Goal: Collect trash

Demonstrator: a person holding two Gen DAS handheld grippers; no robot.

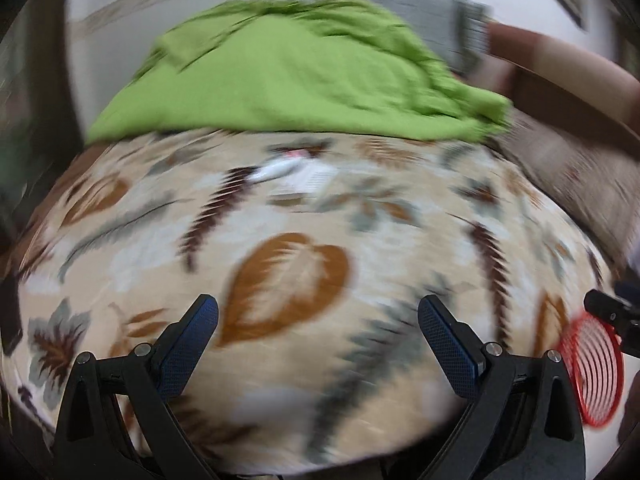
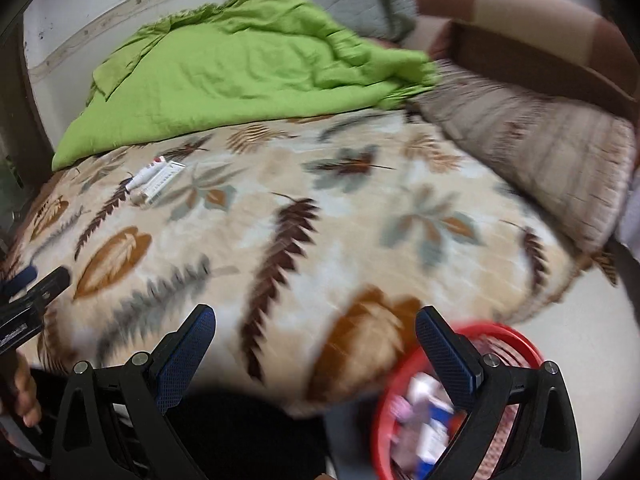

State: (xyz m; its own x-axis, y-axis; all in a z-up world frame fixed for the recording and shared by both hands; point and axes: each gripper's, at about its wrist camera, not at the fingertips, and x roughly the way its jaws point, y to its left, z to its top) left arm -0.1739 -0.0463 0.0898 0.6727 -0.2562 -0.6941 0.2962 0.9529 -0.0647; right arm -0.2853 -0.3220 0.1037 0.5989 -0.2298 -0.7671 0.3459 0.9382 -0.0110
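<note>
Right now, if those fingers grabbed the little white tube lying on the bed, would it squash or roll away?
The white tube looks small and thin, so probably light and somewhat squashy. It lies on the soft leaf-print blanket beside a small white box, so it seems unlikely to roll far if nudged.

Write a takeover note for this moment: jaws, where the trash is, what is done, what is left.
Left gripper: jaws open, empty, above the leaf-print blanket.
Right gripper: jaws open, empty, near the red basket.
Done: the basket, off the bed's near right edge, already holds several wrappers.
Left: a white tube and a small white carton lie together on the blanket, near the green quilt. Pick both up and drop them in the basket.
</note>
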